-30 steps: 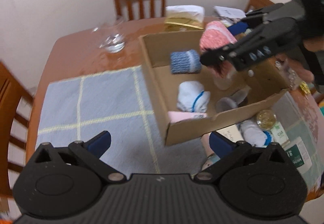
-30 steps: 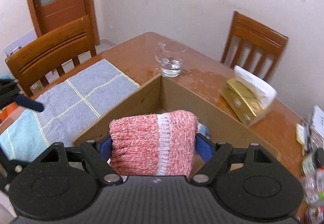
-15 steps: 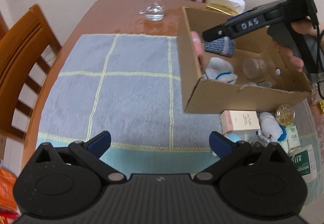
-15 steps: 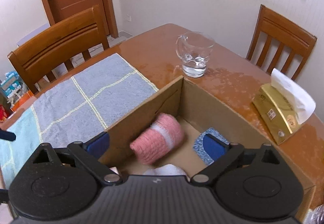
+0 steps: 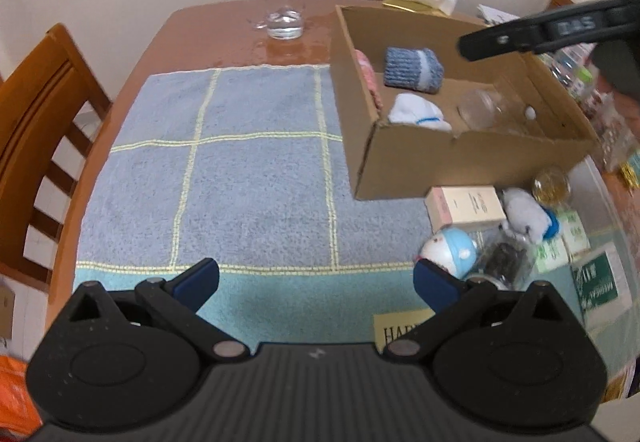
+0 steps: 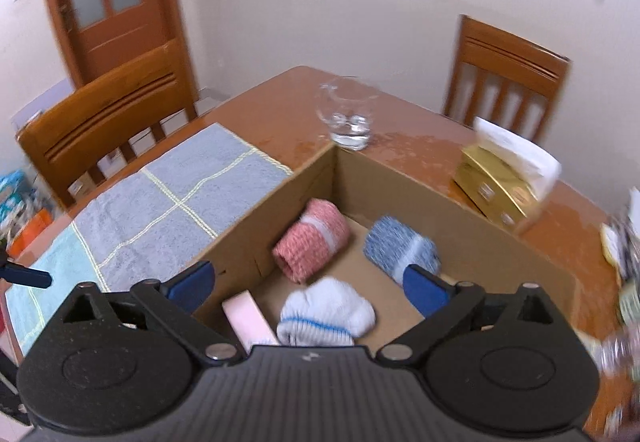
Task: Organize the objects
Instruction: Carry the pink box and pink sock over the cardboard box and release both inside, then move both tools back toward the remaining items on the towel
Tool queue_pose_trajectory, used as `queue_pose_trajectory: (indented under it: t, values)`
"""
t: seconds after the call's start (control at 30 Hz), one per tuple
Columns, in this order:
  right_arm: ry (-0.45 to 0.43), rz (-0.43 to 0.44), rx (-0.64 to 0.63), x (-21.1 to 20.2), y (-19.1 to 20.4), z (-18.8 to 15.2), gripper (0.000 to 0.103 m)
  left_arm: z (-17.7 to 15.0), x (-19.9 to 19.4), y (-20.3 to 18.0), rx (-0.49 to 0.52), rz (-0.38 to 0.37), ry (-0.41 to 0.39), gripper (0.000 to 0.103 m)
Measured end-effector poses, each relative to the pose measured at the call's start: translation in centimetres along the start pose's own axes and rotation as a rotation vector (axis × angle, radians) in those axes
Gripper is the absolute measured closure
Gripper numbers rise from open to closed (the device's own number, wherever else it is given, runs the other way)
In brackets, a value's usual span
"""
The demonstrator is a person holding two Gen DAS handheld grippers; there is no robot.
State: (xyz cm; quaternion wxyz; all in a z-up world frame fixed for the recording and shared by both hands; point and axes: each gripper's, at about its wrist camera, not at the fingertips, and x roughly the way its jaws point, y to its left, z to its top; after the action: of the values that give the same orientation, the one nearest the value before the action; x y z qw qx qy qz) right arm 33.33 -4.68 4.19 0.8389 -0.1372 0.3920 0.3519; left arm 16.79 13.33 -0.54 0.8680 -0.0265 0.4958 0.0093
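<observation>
A rolled pink sock (image 6: 312, 244) lies loose on the floor of the cardboard box (image 5: 452, 162), against the wall nearest the towel, with a rolled blue sock (image 6: 402, 248) beside it, a white sock (image 6: 326, 312) and a flat pink packet (image 6: 248, 316) nearer the camera, and a clear jar (image 5: 480, 108) further along. The right gripper (image 6: 306, 284) hovers above the box, its jaws opening wide with nothing between them. The left gripper (image 5: 316, 280) hangs over the near edge of the surface, jaws spread and empty, above the blue checked towel (image 5: 248, 170). Still outside the box, at its near wall toward the surface's right edge, sit a small pale carton (image 5: 464, 204), a blue-and-white toy figure (image 5: 452, 252), a dark-filled jar (image 5: 506, 260), a white-and-blue sock bundle (image 5: 524, 216) and a gold-lidded jar (image 5: 552, 182). The socks look soft and light, likely safe to pinch anywhere across the roll; the jars look hard, smooth and breakable, probably best taken across the body. A glass pitcher (image 5: 282, 14) and a gold tissue box (image 6: 496, 188) stand toward the far edge.
</observation>
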Motion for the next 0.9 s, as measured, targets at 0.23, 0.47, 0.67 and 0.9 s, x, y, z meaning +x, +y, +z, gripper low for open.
queue_pose_trajectory:
  t: [0.23,0.47,0.67,0.9]
  values:
    - [0.015,-0.123,0.12,-4.1,0.6,-5.3,0.0,-0.5,0.3,-0.5,0.079,-0.07,0.0,0.001]
    - [0.068,-0.226,0.275,-6.4,0.5,-11.7,0.0,-0.7,0.8,-2.1,0.117,-0.113,-0.005,0.001]
    - [0.124,-0.302,0.296,-6.9,0.3,-16.5,0.0,-0.7,1.1,-4.3,0.108,-0.115,-0.009,0.001]
    - [0.188,-0.293,0.265,-7.5,-0.4,-21.0,0.0,-1.5,1.9,-7.9,0.053,-0.026,-0.01,0.001]
